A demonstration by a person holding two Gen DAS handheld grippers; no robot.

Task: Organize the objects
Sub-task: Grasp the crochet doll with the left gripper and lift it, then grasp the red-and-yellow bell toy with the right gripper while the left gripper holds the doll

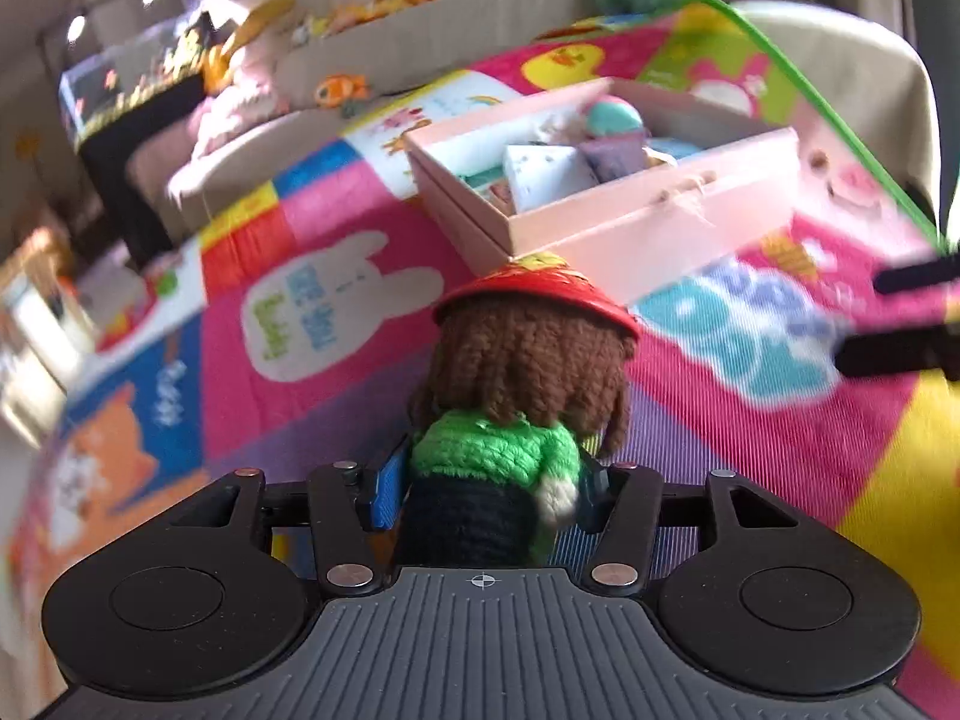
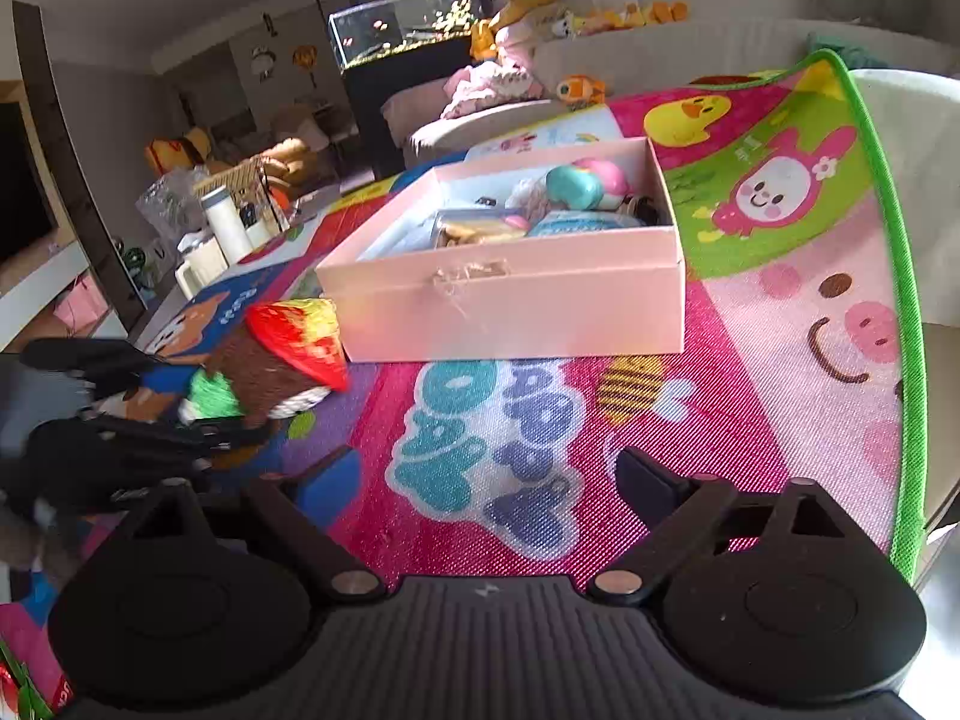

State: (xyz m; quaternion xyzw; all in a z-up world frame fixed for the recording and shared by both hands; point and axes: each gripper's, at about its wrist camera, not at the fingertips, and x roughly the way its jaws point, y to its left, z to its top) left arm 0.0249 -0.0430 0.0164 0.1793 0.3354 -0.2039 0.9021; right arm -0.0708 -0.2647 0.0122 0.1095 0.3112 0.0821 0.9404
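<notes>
Left gripper (image 1: 489, 492): jaws closed on the knitted doll (image 1: 516, 396), pads pressing its dark lower body from both sides, doll's head toward the pink box (image 1: 654, 228). Right gripper (image 2: 486, 480): jaws spread wide, nothing between them, held short of the pink box, aimed downward toward it.

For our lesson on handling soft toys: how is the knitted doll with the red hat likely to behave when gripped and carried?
The knitted doll looks like yarn throughout, so it probably squashes between the left gripper pads and weighs little for its size. Its head looks bigger than its body, so it may flop or tip if stood up. The shiny red hat seems stiffer and could slip off.
</notes>
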